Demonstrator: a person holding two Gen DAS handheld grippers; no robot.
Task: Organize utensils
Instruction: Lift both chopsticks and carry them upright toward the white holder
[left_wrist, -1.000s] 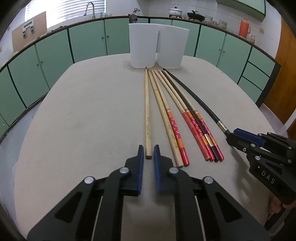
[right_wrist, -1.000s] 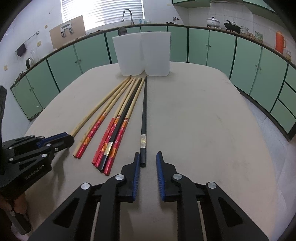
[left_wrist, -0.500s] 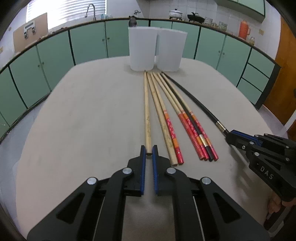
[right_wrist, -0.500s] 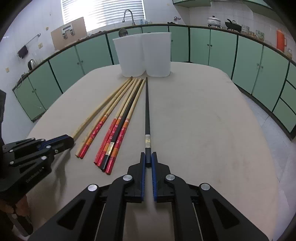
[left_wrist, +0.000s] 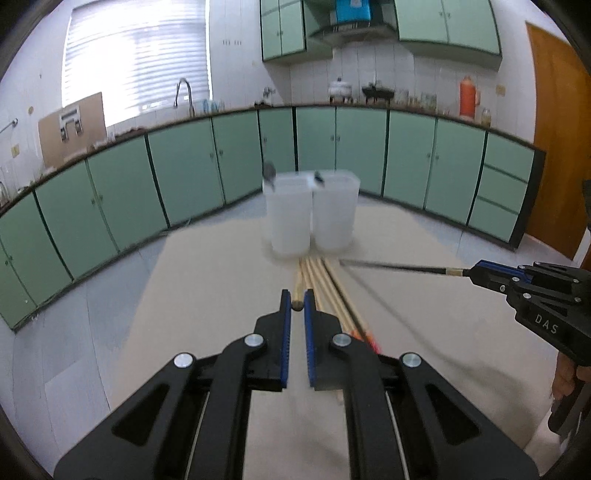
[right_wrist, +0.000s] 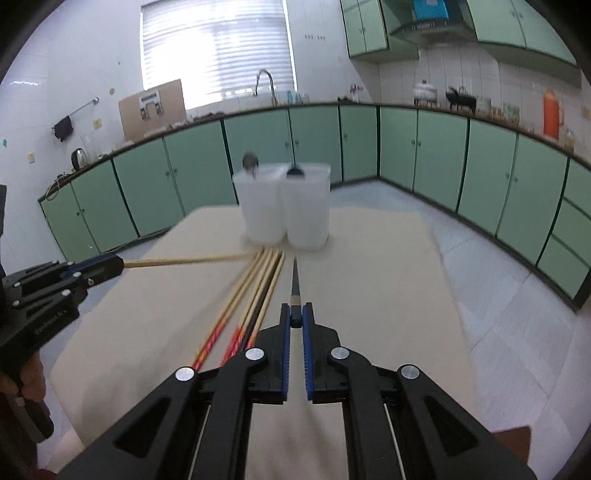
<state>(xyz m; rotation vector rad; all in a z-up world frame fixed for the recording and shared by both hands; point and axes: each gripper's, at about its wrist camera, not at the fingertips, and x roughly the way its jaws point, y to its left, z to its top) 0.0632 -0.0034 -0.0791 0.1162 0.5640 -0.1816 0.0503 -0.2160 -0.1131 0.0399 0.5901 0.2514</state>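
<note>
Left tongs (left_wrist: 296, 306) pinching butt end of plain wooden chopstick (right_wrist: 184, 261), lifted, tip pointing toward white containers (left_wrist: 312, 214) at far edge of table (left_wrist: 221, 295). Right tongs (right_wrist: 295, 319) pinching butt end of black chopstick (left_wrist: 399, 266), also raised, tip aimed at same containers. Remaining chopsticks (right_wrist: 255, 291), wooden with red-patterned ends plus one black, lie bunched on table mid-width, tips near container bases. Spoon handles (right_wrist: 251, 162) stick up from containers; view blurred

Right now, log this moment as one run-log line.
left gripper: shut on plain wooden chopstick | right gripper: shut on black chopstick | both near ends raised | red-handled chopsticks on table | white containers ahead
</note>
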